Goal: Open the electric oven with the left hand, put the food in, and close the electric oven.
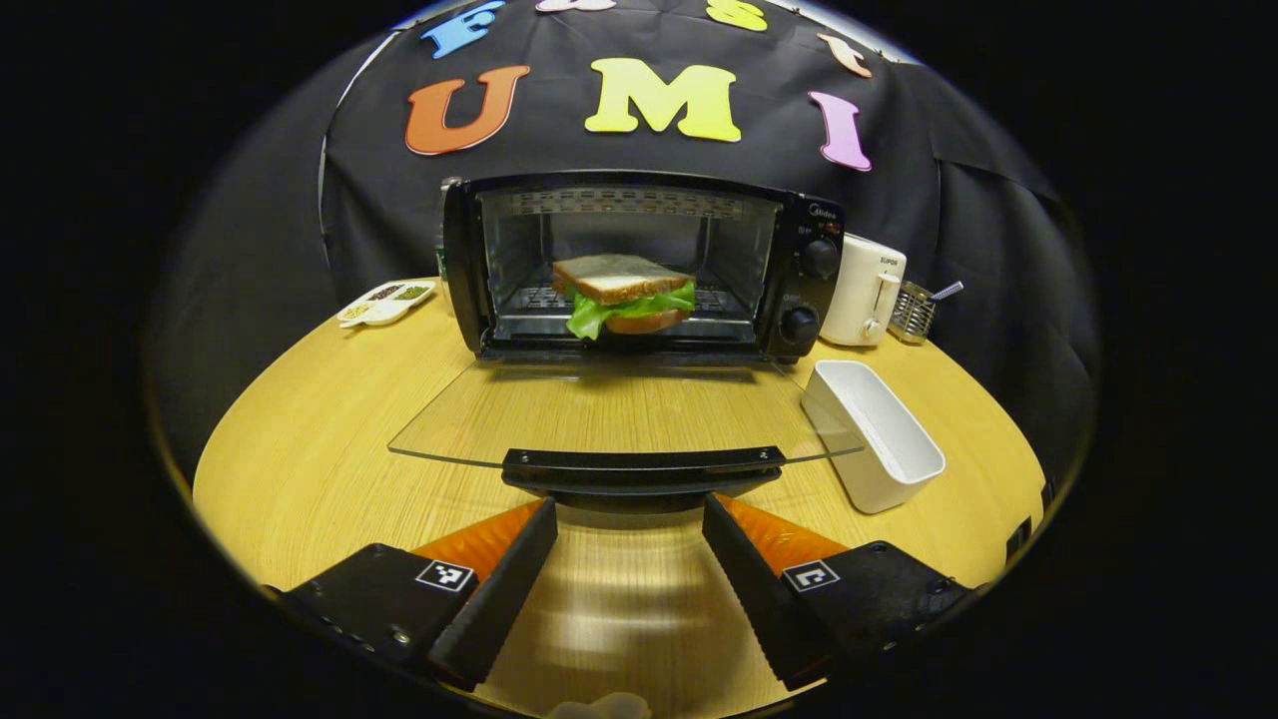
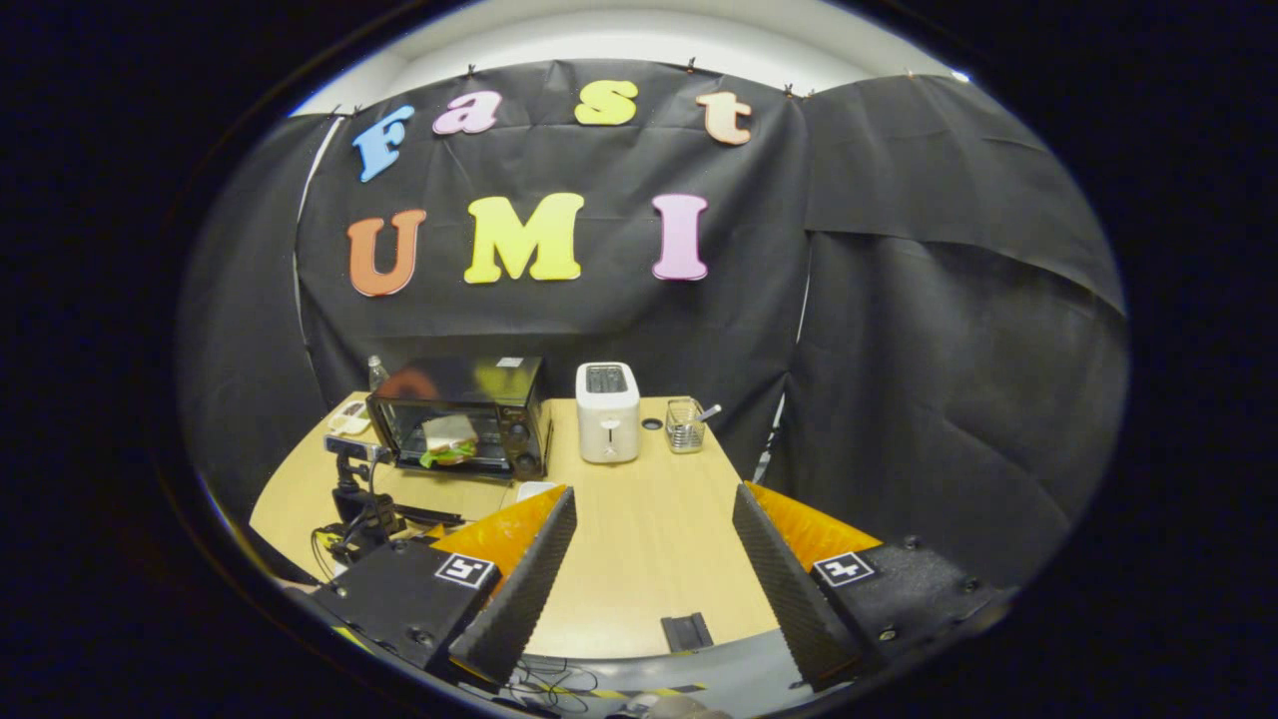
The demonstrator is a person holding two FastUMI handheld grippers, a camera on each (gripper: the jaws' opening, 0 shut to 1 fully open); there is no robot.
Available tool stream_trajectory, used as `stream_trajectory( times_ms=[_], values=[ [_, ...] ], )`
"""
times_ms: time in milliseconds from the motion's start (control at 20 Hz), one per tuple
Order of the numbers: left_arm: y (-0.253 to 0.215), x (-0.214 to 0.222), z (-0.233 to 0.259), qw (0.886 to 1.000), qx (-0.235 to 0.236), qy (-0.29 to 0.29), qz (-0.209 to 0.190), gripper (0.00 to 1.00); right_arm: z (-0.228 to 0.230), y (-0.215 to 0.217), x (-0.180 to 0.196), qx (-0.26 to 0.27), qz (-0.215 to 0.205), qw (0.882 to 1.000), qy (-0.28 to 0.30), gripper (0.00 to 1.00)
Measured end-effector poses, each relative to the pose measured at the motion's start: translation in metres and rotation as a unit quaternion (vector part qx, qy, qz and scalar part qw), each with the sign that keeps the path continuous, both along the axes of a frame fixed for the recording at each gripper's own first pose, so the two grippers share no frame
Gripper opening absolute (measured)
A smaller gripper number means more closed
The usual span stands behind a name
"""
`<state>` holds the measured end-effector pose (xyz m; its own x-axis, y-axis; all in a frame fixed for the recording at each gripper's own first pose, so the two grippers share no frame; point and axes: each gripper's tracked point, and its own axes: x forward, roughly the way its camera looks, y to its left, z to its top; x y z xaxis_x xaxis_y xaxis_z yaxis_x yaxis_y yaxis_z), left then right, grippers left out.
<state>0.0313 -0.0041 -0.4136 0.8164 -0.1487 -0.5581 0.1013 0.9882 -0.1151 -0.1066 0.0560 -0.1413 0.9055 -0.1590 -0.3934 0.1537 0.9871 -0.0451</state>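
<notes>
The sandwich (image 1: 624, 292) sits inside the oven (image 1: 639, 265). The left hand-held gripper (image 1: 629, 514), fingers spread and empty, faces the lowered door's handle (image 1: 641, 464); closing it likely comes next.

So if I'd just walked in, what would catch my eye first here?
Probably the sandwich sitting inside the black oven at the back of the wooden table, its glass door folded down flat toward you. Right in front of the door's handle, the left gripper is spread open, with a white dish off to one side.
</notes>
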Motion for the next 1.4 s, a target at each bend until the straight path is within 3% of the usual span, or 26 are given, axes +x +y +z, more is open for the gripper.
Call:
stream_trajectory(
  times_ms=[150,200,250,600,950,1000,1050,1100,1400],
  values=[
    [0.001,0.006,0.019,1.0,-0.006,-0.015,0.007,0.96,0.0,0.0,0.003,0.001,0.003,1.0,-0.003,1.0],
    [0.003,0.008,0.025,1.0,-0.005,-0.02,0.008,0.96,0.001,0.0,0.004,0.006,0.004,1.0,-0.003,0.91],
    [0.004,0.012,0.032,1.0,-0.005,-0.024,0.009,0.96,0.0,0.001,0.003,0.014,0.004,1.0,-0.002,1.0],
    [0.004,0.041,0.081,0.998,0.005,-0.07,0.005,0.98,0.002,-0.007,0.011,0.027,0.0,1.0,-0.015,1.0],
    [0.001,0.098,0.121,0.994,0.02,-0.11,0.006,0.98,-0.003,-0.021,0.017,0.032,-0.008,0.999,-0.013,1.0],
    [0.0,0.102,0.127,0.993,0.02,-0.117,0.005,0.98,-0.003,-0.021,0.017,0.034,-0.007,0.999,-0.013,0.91],
    [-0.001,0.107,0.132,0.992,0.022,-0.121,0.003,0.98,-0.003,-0.02,0.019,0.035,-0.007,0.999,-0.013,0.91],
    [0.002,0.11,0.131,0.992,0.027,-0.12,0.003,0.98,-0.003,-0.02,0.02,0.035,-0.006,0.999,-0.013,1.0],
    [0.012,0.111,0.143,0.992,0.022,-0.119,0.022,0.98,0.012,-0.012,0.026,0.021,0.015,0.999,-0.026,1.0]
  ],
)
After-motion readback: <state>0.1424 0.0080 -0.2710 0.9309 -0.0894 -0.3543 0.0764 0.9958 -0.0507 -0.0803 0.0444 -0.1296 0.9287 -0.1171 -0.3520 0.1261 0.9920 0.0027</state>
